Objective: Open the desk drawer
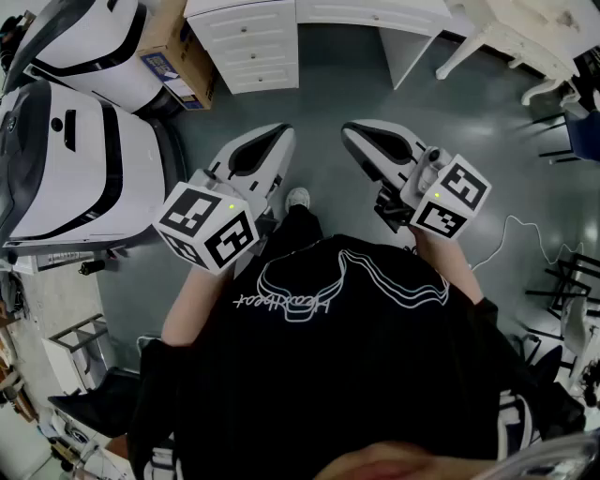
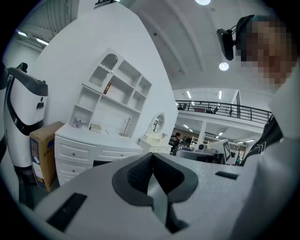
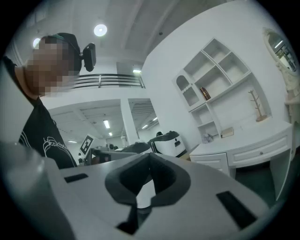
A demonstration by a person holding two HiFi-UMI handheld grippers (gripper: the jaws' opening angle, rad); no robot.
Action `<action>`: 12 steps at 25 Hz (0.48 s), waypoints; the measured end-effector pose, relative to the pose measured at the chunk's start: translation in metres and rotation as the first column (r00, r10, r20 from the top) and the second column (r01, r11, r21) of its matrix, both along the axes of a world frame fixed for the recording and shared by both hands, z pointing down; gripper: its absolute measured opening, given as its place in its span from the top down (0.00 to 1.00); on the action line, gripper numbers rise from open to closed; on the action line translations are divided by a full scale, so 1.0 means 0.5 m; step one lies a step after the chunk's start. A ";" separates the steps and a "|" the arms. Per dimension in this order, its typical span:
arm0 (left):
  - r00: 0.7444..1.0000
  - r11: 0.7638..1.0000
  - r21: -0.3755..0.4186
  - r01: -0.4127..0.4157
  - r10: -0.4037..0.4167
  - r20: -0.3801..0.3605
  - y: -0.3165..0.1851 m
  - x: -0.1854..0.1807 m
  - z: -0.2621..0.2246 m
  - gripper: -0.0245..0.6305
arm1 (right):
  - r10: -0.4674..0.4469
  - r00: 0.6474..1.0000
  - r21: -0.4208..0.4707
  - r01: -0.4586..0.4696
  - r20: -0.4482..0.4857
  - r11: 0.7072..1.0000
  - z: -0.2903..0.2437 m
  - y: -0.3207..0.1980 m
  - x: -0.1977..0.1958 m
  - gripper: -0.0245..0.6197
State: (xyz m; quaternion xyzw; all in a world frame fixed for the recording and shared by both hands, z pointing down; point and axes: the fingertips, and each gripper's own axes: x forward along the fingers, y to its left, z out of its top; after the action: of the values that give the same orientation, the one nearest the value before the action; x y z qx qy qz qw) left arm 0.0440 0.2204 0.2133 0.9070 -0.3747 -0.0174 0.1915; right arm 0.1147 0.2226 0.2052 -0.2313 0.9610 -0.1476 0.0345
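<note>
A white desk (image 1: 281, 11) with a stack of knobbed drawers (image 1: 248, 45) stands at the far side of the grey floor; all its drawers look closed. The left gripper view shows the drawers (image 2: 75, 154) low on the left, and in the right gripper view the desk (image 3: 253, 149) sits on the right. My left gripper (image 1: 279, 133) and right gripper (image 1: 351, 131) are held side by side before my chest, well short of the desk. Both point roughly level toward it. Each one's jaws meet at the tips, left gripper (image 2: 152, 157) and right gripper (image 3: 149, 157), with nothing between them.
Two large white machines (image 1: 75, 159) and a cardboard box (image 1: 173, 56) stand left of the desk. A white chair (image 1: 506, 37) is at the far right, and a white cable (image 1: 525, 230) lies on the floor. A shelf hutch (image 2: 112, 93) rises above the desk.
</note>
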 end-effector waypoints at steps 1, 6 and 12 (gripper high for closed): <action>1.000 1.000 0.000 0.000 0.000 0.001 0.002 0.000 0.000 0.96 | -0.002 1.000 -0.005 0.002 -0.004 1.000 0.003 0.001 -0.002 0.95; 1.000 1.000 0.000 0.002 -0.002 0.010 0.004 -0.001 0.006 0.96 | -0.006 1.000 -0.024 0.006 -0.011 1.000 0.013 0.001 -0.005 0.95; 0.999 1.000 -0.017 0.023 -0.024 -0.023 -0.022 -0.002 0.016 0.96 | 0.014 1.000 -0.035 -0.014 -0.011 0.999 0.027 -0.029 0.003 0.95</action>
State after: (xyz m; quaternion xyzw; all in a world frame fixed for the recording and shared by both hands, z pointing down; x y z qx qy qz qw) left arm 0.0429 0.2094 0.2213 0.9006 -0.3832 -0.0268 0.2031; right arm 0.1161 0.2083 0.2187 -0.2393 0.9568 -0.1629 0.0262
